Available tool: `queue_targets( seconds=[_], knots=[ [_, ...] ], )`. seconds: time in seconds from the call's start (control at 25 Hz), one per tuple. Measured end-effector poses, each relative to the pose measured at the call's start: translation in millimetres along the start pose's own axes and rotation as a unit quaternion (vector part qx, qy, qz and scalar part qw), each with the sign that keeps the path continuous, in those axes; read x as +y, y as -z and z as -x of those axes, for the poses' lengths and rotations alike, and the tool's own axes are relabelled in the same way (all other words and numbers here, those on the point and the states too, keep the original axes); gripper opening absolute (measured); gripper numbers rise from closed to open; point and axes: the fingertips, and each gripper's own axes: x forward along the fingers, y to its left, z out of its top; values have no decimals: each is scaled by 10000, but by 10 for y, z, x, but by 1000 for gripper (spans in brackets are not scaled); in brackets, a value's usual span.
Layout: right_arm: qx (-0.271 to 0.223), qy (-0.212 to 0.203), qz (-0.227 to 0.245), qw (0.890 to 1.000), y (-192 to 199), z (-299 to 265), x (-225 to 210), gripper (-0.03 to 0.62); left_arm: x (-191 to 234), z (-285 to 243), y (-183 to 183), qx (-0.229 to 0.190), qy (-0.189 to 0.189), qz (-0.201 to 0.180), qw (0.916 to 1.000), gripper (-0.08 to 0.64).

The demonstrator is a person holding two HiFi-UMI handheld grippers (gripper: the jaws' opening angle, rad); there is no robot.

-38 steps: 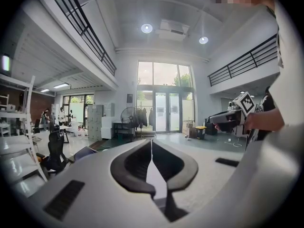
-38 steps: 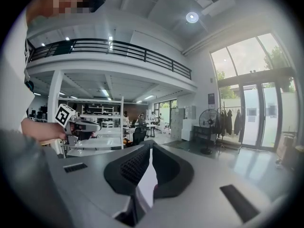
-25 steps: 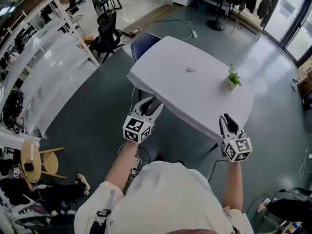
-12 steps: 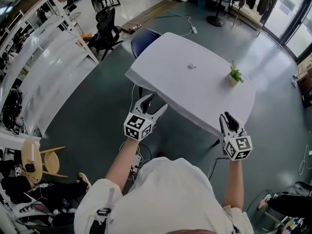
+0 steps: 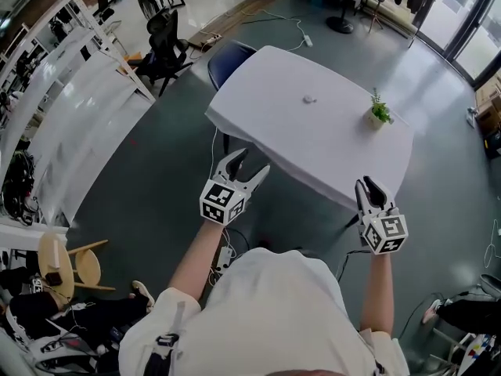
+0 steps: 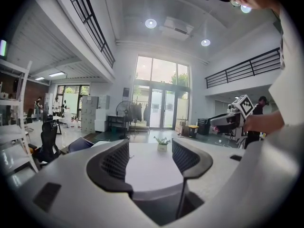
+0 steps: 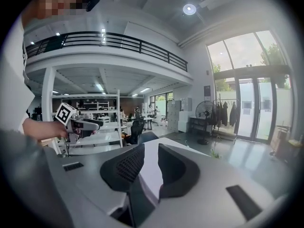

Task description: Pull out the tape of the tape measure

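Note:
A small pale tape measure (image 5: 308, 99) lies alone near the middle of the white table (image 5: 274, 124), far from both grippers. My left gripper (image 5: 249, 164) hovers just off the table's near left edge. Its jaws have just been opening; they stand wide with nothing between them, and in the left gripper view the left gripper (image 6: 150, 153) frames the tabletop (image 6: 152, 175). My right gripper (image 5: 368, 186) hangs off the near right corner. Its jaws are a narrow gap apart and empty; the right gripper (image 7: 151, 152) shows only table between them.
A small potted plant (image 5: 380, 114) stands near the table's right edge. A blue chair (image 5: 231, 56) sits at the far left corner. White shelving (image 5: 86, 92) runs along the left, and cables (image 5: 223, 257) trail on the floor under the table.
The left jaws have spread wider than a second ago. Both grippers have edged a little forward and down towards the table's near edge.

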Motion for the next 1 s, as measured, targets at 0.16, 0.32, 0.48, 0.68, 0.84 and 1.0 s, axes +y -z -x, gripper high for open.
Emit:
queue_targets(
  seconds=[0.16, 0.32, 0.48, 0.68, 0.84, 1.0],
  knots=[
    [25, 58, -53, 10000, 43, -14, 105, 109, 40, 37, 54, 62, 107, -65, 9999, 281],
    [93, 69, -79, 9999, 97, -32, 187, 109, 75, 67, 94, 100, 158, -53, 9998, 281],
    [145, 90, -64, 9998, 143, -87, 179, 109, 127, 17, 134, 125, 163, -38, 9998, 281],
    [232, 75, -98, 9997, 210, -208, 28, 109, 168, -188, 189, 199, 153, 16, 9997, 281],
    [296, 13, -159, 9994, 238, -409, -169, 109, 234, -423, 230, 314, 145, 57, 9994, 281],
    [380, -73, -143, 9991, 212, -674, -388, 109, 333, -699, 190, 393, 131, 62, 9991, 281]
  ],
)
